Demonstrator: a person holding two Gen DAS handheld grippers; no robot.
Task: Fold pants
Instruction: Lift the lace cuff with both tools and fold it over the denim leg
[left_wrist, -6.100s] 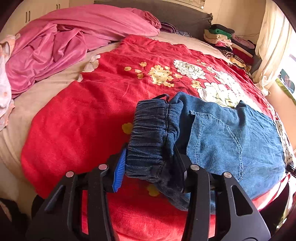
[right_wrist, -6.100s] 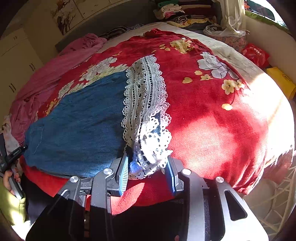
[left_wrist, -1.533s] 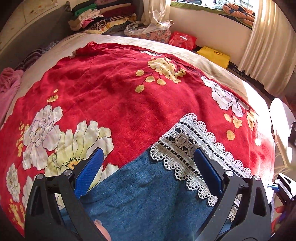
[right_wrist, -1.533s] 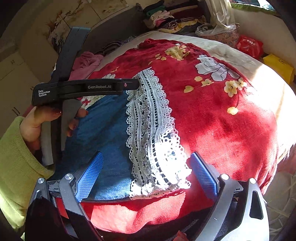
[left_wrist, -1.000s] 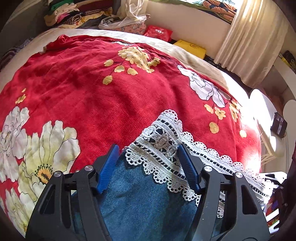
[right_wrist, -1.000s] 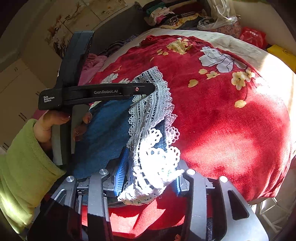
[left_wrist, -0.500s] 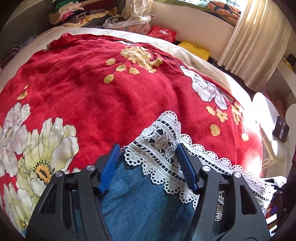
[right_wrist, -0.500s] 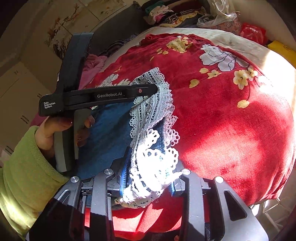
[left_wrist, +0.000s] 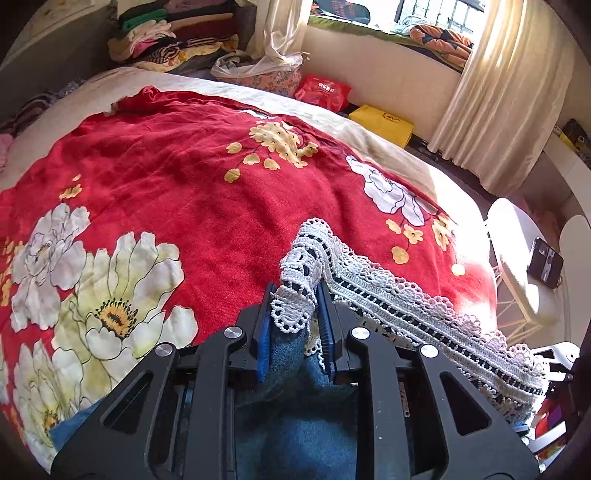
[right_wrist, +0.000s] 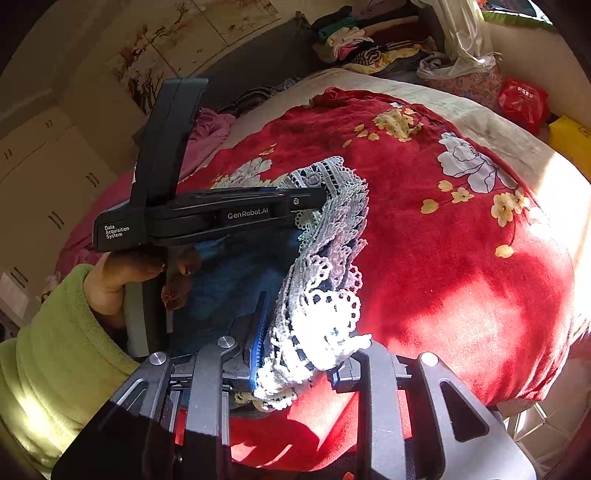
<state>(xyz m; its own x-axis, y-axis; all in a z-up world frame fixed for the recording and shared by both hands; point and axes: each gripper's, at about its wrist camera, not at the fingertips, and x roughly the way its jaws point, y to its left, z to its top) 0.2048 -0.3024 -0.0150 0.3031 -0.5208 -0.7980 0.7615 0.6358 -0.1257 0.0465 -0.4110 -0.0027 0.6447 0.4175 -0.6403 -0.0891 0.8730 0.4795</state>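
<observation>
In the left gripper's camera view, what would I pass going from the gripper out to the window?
left gripper → lace hem of the pants → red floral blanket → red bag → curtain

Pants (left_wrist: 295, 424) matt blue denim with openwork white lace hem (left_wrist: 406, 295); bedspread (left_wrist: 192, 192) coarse matt red weave; left gripper (left_wrist: 295, 321) matt black plastic, ribbed blue pads (left_wrist: 263, 350).

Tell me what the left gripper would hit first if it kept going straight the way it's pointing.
Probably the red blanket. The left gripper, shut on the lace hem, points low across the bed, with bare blanket just beyond the lace; depth is unclear.
</observation>
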